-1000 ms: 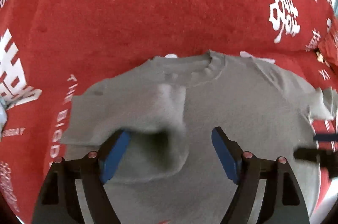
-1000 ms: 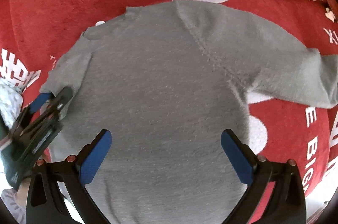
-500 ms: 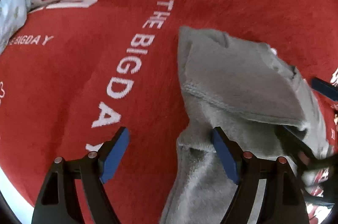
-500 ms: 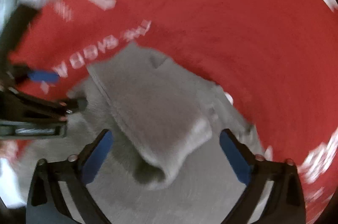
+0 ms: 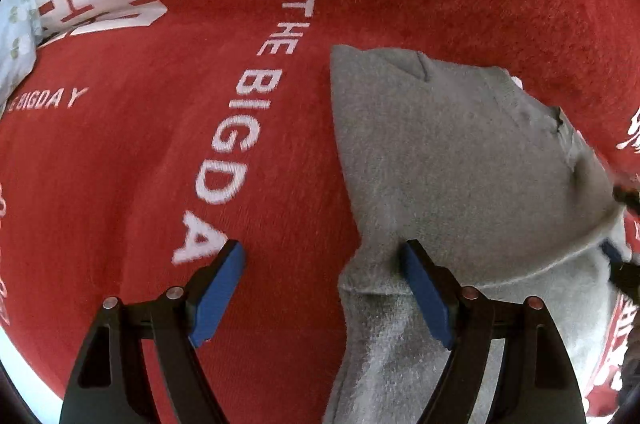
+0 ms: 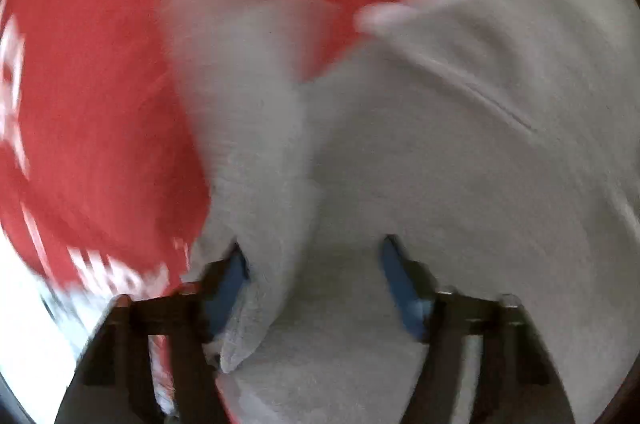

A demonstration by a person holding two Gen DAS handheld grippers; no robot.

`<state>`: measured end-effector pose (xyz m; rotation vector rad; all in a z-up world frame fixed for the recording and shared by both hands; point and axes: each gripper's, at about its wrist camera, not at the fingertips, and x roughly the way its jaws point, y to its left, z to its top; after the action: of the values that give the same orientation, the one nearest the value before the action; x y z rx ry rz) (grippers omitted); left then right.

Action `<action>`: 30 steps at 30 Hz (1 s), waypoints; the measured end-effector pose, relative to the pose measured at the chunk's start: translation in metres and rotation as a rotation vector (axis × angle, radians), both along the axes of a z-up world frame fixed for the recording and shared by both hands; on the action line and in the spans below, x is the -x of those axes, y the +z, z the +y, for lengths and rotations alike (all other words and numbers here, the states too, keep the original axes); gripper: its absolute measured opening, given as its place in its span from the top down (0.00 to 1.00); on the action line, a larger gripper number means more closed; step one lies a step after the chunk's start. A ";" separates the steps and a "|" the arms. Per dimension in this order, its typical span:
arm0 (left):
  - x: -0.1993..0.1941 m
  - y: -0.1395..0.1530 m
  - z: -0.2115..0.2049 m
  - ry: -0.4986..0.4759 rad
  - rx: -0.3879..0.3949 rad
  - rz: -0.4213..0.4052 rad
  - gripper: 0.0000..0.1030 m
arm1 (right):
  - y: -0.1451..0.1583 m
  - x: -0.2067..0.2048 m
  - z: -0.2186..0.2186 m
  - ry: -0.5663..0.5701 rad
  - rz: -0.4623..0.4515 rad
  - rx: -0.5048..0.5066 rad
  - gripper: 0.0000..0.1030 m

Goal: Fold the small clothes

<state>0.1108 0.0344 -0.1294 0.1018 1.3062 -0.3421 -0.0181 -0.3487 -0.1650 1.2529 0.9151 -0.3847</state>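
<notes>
Red printed blanket point(image 5: 120, 164) underneath. Left tongs point(image 5: 320, 288) spread, empty, right finger resting on grey shirt point(image 5: 440, 164), whose long axis runs away ahead-right. Right tongs point(image 6: 312, 284) spread over blurred shirt fold point(image 6: 260, 224), nearer for grasping.
</notes>
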 end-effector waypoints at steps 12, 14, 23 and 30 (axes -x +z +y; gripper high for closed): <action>-0.110 -0.022 -0.029 -0.077 -0.012 0.111 0.23 | -0.033 -0.065 0.175 0.302 -0.118 -0.380 0.29; -0.111 -0.027 -0.031 -0.074 0.013 0.140 0.34 | -0.037 -0.078 0.183 0.252 -0.123 -0.367 0.29; -0.117 -0.013 -0.017 -0.130 0.034 0.063 0.99 | -0.026 -0.122 0.201 0.306 -0.156 -0.333 0.94; -0.116 -0.016 0.011 -0.006 -0.009 0.040 0.99 | -0.046 -0.128 0.206 0.408 -0.052 -0.324 0.71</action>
<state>0.2265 0.0454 -0.1453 0.1066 1.3473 -0.3452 0.1100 -0.1423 -0.2107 1.3200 1.1895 0.1241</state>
